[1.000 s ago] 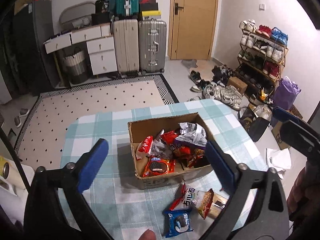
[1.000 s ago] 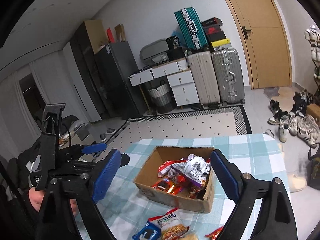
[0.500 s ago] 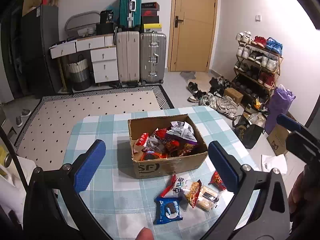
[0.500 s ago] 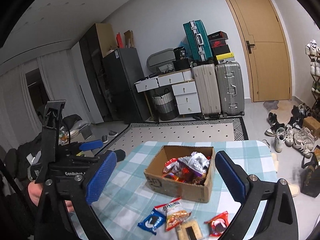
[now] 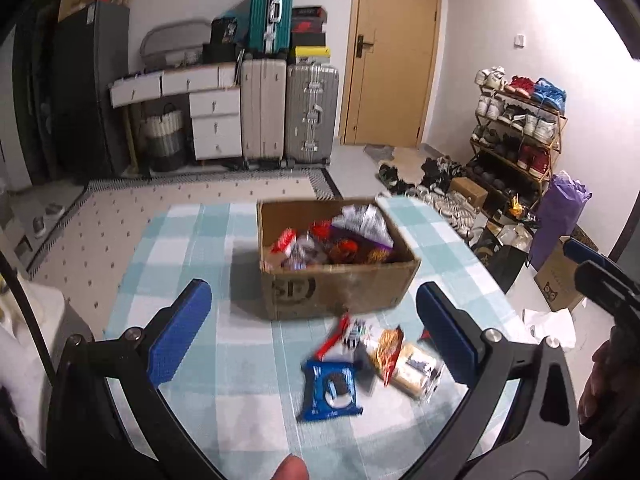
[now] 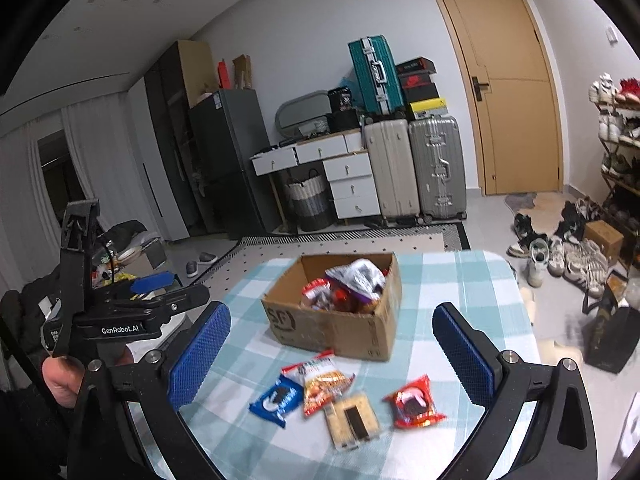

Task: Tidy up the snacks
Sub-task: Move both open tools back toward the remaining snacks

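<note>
both tongs (image 5: 314, 316) (image 6: 332, 340) gape empty over crinkly bright snack packets (image 6: 320, 388) beside cardboard box (image 6: 340, 328).

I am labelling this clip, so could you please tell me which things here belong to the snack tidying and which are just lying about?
Belongs to the job:
- cardboard box
- blue cookie pack
- orange snack bag
- clear-wrapped bar
- red cookie pack

Just lying about:
- suitcases
- shoe rack
- purple bag
</note>
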Demonstrator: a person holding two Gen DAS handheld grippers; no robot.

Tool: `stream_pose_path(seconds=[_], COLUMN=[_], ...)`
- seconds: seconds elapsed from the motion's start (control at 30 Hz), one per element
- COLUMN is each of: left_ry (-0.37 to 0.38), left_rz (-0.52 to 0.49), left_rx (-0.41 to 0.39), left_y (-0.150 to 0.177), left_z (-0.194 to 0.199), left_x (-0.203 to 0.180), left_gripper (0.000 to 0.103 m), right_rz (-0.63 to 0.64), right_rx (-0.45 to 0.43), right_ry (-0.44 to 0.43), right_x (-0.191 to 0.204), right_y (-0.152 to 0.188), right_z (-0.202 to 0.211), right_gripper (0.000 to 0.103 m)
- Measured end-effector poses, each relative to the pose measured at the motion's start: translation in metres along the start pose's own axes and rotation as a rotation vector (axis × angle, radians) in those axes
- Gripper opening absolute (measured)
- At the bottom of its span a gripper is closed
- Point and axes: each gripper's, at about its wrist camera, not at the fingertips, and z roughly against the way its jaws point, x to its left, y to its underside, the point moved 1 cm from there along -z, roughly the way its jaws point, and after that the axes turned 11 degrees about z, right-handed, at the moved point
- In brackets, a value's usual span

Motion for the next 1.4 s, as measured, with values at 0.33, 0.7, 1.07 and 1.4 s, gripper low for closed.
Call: stream_pose_path(seconds=[0.33, 0.7, 1.07, 1.4], left_ry=[-0.011, -0.006, 0.007, 0.004], left_rz=[0.07, 0.056, 0.076, 0.078], left_rx=[0.067, 0.133, 0.219, 0.277], left_y=[0.049, 0.094, 0.125, 0.143], left_z=[-0.044, -0.071, -0.103, -0.127], left_x=[0.025, 0.028, 0.037, 0.042], left_gripper=[0.102, 0.102, 0.102, 0.102], right_rz=[-0.11, -0.207, -0.186, -0.119], right_rx=[0.055, 0.142, 0.226, 0.321], right_ry=[0.031, 0.12, 0.164, 0.16], right_x=[-0.02, -0.037, -0.049, -0.058], right_y=[0.055, 0.124, 0.143, 0.149], right_z=[-0.009, -0.019, -0.054, -0.105], right_gripper=[0.103, 0.103, 0.103, 0.098])
